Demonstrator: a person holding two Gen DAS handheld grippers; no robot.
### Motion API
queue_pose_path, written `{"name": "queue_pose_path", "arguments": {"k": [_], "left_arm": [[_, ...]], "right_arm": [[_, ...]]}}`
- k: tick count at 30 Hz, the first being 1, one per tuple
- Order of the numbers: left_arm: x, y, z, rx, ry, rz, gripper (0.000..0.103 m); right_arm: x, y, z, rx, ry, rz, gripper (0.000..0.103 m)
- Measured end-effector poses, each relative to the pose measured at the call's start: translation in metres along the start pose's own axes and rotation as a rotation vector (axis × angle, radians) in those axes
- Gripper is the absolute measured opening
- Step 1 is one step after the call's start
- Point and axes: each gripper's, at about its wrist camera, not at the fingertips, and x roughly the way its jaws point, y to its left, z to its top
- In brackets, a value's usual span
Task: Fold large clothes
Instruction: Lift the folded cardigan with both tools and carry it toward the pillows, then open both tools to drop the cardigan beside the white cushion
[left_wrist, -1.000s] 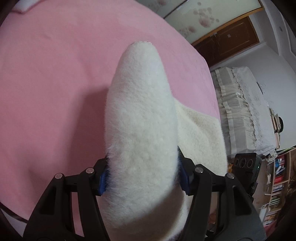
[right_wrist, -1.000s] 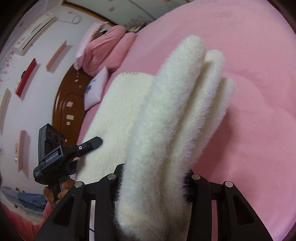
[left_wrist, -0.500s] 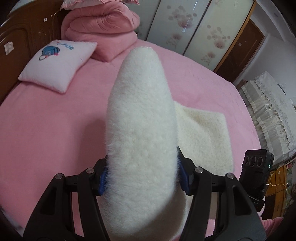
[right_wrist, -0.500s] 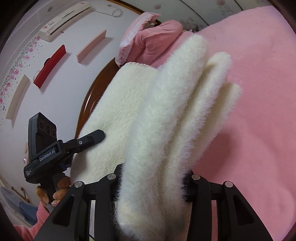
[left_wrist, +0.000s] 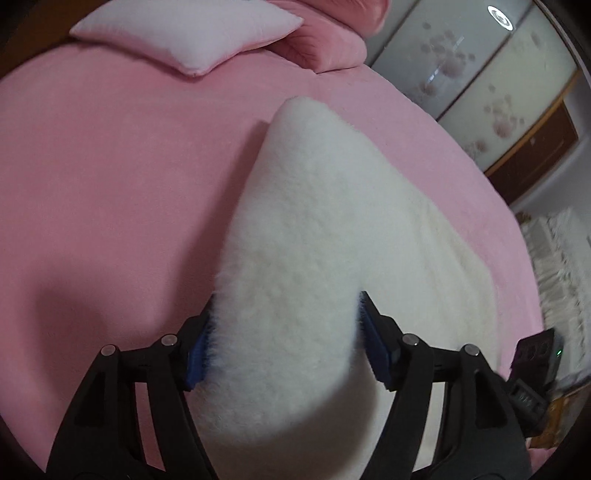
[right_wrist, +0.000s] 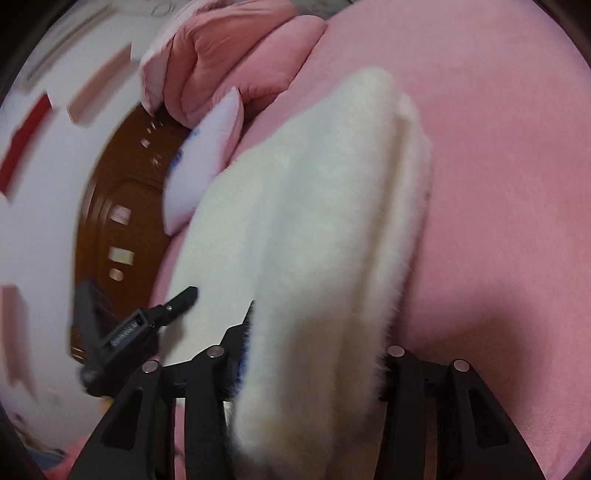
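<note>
A thick white fleece garment (left_wrist: 306, 236) is held up over a pink bed (left_wrist: 110, 177). My left gripper (left_wrist: 284, 347) is shut on one bunched edge of it, and the fleece hides the fingertips. My right gripper (right_wrist: 314, 354) is shut on the other edge, where the white fleece garment (right_wrist: 332, 206) shows several folded layers. The garment stretches between the two grippers. The left gripper (right_wrist: 162, 314) also shows in the right wrist view at the lower left, clamped on the fleece. The right wrist view is blurred by motion.
A pale pink pillow (left_wrist: 192, 33) and folded pink quilt (left_wrist: 325, 48) lie at the head of the bed. A brown wooden headboard (right_wrist: 118, 206) stands behind. Floral wardrobe doors (left_wrist: 480, 85) and a lace-covered piece of furniture (left_wrist: 561, 266) are at the right.
Both grippers have swung down toward the bed with the fleece still clamped. The left view now looks lower across the mattress, and the garment has spread wider in front of it.
</note>
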Motion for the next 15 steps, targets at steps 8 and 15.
{"name": "queue_pose_path", "arguments": {"k": [8, 15], "left_arm": [[-0.03, -0.061, -0.02, -0.018, -0.014, 0.225, 0.084], [-0.075, -0.06, -0.128, -0.523, -0.085, 0.26, 0.091]], "right_arm": [[-0.014, -0.002, 0.055, -0.207, 0.062, -0.141, 0.073], [-0.058, -0.025, 0.065, -0.096, 0.092, -0.218, 0.093]]}}
